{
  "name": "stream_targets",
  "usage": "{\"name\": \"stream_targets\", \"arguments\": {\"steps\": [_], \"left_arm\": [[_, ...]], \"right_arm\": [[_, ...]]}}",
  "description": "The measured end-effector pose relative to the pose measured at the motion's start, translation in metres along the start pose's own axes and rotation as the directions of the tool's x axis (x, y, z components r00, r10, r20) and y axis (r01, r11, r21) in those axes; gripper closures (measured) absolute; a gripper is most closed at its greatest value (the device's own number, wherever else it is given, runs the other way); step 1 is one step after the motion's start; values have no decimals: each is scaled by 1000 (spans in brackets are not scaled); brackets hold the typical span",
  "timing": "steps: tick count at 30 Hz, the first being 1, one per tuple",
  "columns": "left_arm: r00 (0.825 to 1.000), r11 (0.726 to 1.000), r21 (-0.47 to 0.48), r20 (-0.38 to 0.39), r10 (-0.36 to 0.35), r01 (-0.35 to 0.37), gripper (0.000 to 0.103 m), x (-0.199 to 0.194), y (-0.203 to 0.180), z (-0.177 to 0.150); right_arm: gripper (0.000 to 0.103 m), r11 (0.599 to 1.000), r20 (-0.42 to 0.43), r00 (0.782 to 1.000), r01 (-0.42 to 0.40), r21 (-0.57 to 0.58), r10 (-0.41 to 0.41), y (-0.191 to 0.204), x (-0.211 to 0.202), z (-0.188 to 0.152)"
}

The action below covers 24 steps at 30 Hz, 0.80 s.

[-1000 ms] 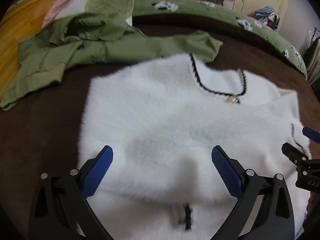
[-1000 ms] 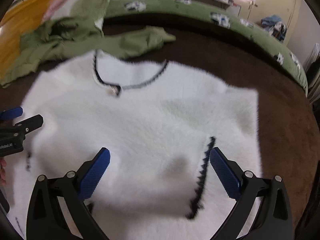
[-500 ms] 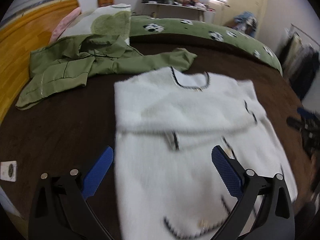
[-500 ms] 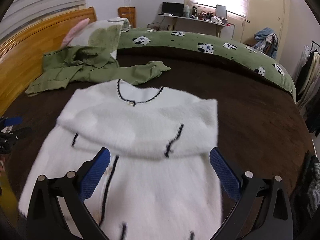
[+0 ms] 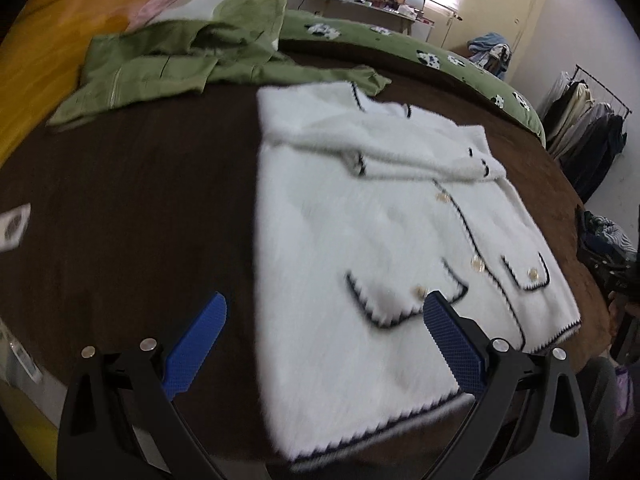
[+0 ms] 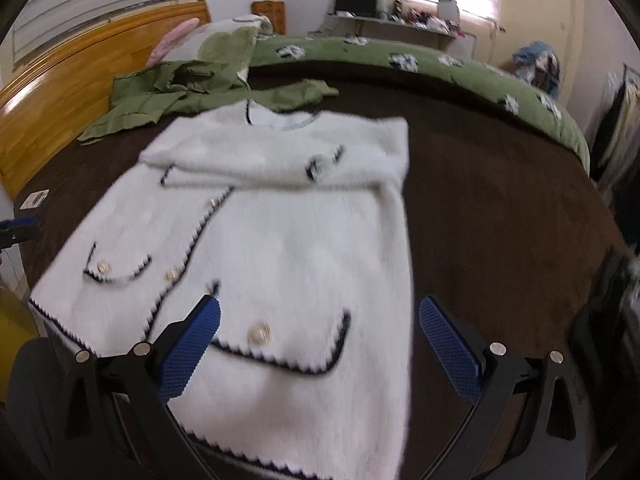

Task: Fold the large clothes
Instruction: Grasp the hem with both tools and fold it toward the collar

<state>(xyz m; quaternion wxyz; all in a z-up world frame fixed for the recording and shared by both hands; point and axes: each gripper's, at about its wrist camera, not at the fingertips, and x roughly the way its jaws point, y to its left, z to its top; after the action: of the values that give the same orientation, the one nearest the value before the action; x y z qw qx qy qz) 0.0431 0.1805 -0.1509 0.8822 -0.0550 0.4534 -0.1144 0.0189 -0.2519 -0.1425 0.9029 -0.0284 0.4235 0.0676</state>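
**Inspector:** White cardigan (image 5: 360,240) lies flat on the brown bed cover (image 5: 140,220), both sleeves folded across the chest.

**Clerk:** Grippers?

**Inspector:** Left gripper (image 5: 324,344) and right gripper (image 6: 320,344) spread wide, empty, above the hem. Judged remaining: folding the body.

white cardigan (image 5: 360,232) – black trim, green jacket (image 5: 160,68)

Bare brown bed (image 5: 132,216) lies open left and right of the white cardigan (image 5: 360,240); the green jacket (image 5: 160,72) crowds its collar end.
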Motion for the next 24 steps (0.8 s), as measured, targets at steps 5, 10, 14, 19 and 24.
{"name": "stream_targets", "arguments": {"steps": [5,10,14,19,24], "left_arm": [[999,1000,-10,-46,-20,20,6,3,10,-33],[998,998,-58,-45,-38,35,6,9,21,-52],[997,996,-79,-58,-42,37,6,16,22,-61],[993,994,-89,-96,-71,63,6,34,19,-71],[993,995,-83,-93,-71,64,6,42,16,-81]], "right_arm": [[5,997,-49,999,-7,82,12,-14,1,-32],[5,984,-70,997,-15,177,28,-34,-1,-55],[5,981,-100,995,-6,193,26,-41,4,-65],[5,958,-150,985,-41,285,86,-52,24,-81],[5,961,-142,986,-40,274,82,-50,29,-94]]}}
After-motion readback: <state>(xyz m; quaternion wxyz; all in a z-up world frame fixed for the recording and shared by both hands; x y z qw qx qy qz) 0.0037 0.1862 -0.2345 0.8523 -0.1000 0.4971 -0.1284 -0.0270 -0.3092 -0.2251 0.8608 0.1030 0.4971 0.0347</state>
